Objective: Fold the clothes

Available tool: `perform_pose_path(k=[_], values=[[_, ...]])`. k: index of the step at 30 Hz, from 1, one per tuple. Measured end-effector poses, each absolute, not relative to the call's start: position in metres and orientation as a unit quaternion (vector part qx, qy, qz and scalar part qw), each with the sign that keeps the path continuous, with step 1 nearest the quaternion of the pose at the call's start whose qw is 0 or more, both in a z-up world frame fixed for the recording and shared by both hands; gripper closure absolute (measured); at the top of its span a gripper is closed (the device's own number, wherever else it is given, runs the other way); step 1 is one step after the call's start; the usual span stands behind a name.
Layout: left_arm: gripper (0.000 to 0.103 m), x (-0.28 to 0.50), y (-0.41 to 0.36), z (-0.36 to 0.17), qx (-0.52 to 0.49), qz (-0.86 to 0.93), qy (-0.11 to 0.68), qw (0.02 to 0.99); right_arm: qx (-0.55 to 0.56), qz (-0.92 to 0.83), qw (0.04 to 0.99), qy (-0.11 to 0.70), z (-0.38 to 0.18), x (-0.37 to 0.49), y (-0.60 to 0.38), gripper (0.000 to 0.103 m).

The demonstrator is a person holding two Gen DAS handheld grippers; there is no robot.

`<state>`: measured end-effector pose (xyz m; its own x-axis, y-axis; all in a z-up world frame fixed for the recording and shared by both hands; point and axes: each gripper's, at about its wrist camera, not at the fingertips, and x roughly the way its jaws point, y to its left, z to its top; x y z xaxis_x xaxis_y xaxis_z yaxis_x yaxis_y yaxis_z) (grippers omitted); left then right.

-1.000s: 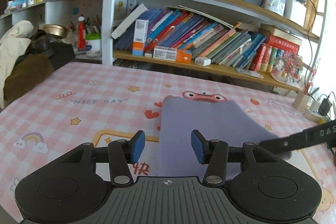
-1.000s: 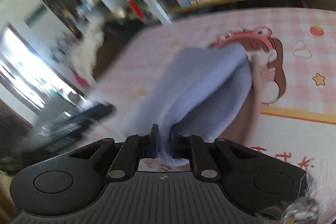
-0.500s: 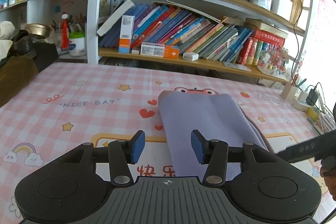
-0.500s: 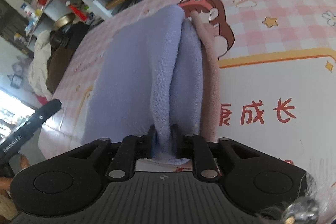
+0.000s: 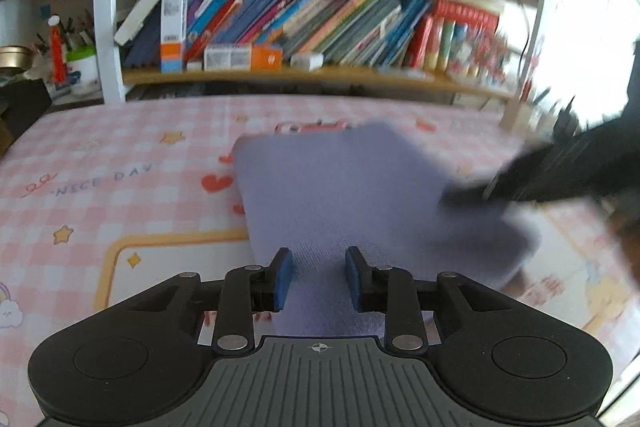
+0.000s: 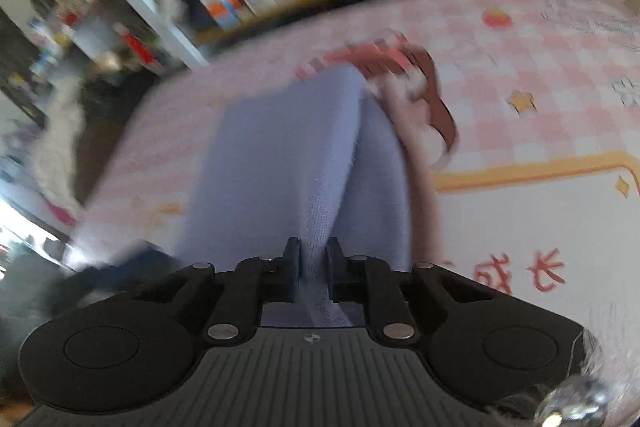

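Lying folded on the pink checked desk cover (image 5: 120, 163), the lavender garment (image 5: 360, 187) filled the middle of the left wrist view, its near edge running down between the left gripper (image 5: 319, 273). That gripper's blue-padded fingers (image 5: 283, 277) had just been closing, the cloth lay between them, and whether the pads already pressed on it I could not tell. In the right wrist view the same garment (image 6: 280, 155) rose as a ridge through the centre of the frame, and the right gripper (image 6: 312, 267) had its fingers closed tight on a pinched fold of it at lower centre; they had opened briefly and closed again on the cloth. From the left wrist view that gripper showed as a dark blur (image 5: 560, 171) at the right edge, over the garment's right side. Behind the desk, across the top of the frame, stood a bookshelf (image 5: 304, 75) packed with leaning books (image 5: 300, 19).
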<state>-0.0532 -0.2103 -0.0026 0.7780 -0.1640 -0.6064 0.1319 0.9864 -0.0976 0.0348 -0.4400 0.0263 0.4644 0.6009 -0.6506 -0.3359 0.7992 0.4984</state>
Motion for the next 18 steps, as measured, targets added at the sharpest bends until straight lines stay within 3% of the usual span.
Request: perform_pose_path(k=[8, 13, 16, 18], values=[[0.075, -0.053, -0.22, -0.004, -0.009, -0.081, 0.329, 0.941, 0.117, 0.223, 0.858, 0.448, -0.005, 0.035, -0.433, 0.091], [0.071, -0.059, -0.214, 0.004, -0.015, -0.057, 0.329, 0.942, 0.103, 0.221, 0.86, 0.448, 0.002, 0.034, -0.431, 0.089], [0.068, -0.068, -0.206, 0.014, -0.027, -0.041, 0.317, 0.947, 0.099, 0.216, 0.868, 0.435, 0.014, 0.023, -0.434, 0.077], [0.067, -0.073, -0.202, 0.02, -0.036, -0.037, 0.313, 0.948, 0.09, 0.213, 0.876, 0.424, 0.022, 0.013, -0.434, 0.058]])
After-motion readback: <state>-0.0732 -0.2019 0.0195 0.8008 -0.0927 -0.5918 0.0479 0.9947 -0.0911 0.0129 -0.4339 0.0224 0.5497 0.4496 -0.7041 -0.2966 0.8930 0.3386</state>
